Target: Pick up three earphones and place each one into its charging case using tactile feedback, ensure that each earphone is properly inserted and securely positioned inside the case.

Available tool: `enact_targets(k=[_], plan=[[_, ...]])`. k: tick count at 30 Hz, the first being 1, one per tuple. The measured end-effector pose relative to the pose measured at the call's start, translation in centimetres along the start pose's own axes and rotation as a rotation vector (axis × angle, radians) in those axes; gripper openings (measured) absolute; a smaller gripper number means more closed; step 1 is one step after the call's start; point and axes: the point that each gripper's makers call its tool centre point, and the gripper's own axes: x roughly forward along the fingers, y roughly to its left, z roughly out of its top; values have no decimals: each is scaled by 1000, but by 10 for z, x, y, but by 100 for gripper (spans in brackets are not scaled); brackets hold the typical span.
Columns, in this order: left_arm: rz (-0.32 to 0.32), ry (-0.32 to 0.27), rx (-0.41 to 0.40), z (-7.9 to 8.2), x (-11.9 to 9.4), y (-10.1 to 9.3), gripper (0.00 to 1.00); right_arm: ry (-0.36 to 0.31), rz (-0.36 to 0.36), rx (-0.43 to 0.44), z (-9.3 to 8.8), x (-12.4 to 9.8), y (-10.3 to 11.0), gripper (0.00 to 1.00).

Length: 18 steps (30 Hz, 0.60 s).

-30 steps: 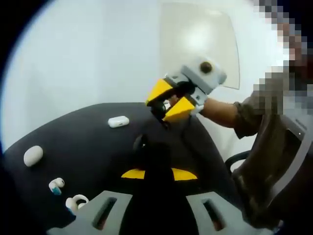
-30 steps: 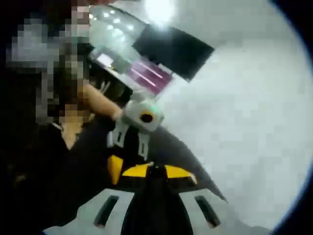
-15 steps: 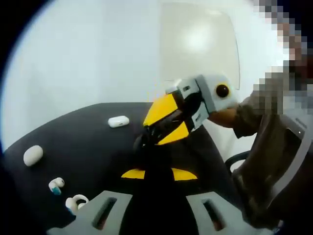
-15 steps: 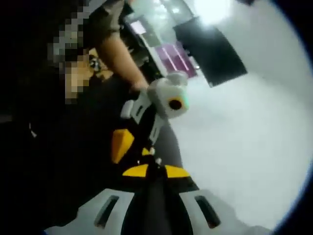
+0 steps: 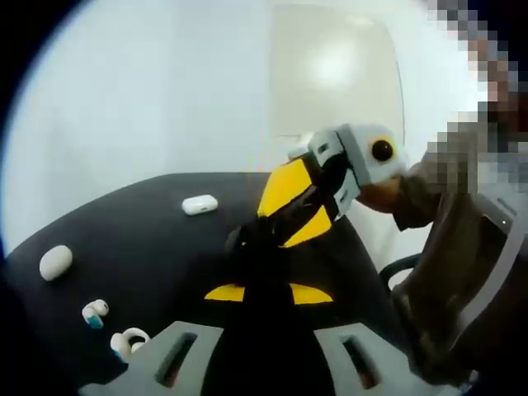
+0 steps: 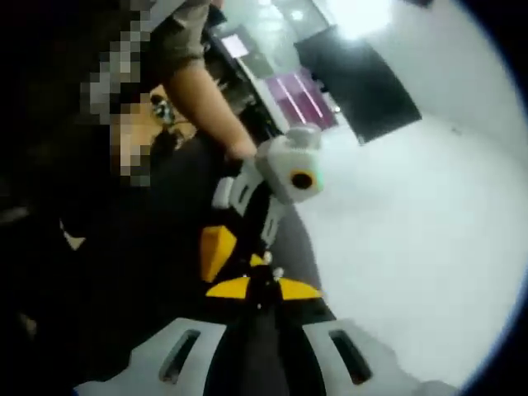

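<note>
Two grippers are met tip to tip above a black table.

The left gripper (image 5: 262,290) is seen closed on a dark object, unclear what, with the right gripper (image 5: 266,233) pressed at its tip; whether the right one is spread cannot be told. Well off to the left on the black table (image 5: 157,239) lie a white case (image 5: 200,205), an oval case (image 5: 55,262) and two earphones (image 5: 95,313).

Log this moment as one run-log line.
phase: insertion | right gripper meets left gripper | closed white case far | second case | loose earphones on black table
</note>
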Motion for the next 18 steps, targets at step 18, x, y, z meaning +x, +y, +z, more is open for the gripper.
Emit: enact_targets(k=[18], plan=[[2, 3, 0, 2, 2, 2, 15, -259, 231, 862, -27, -21, -16, 26]])
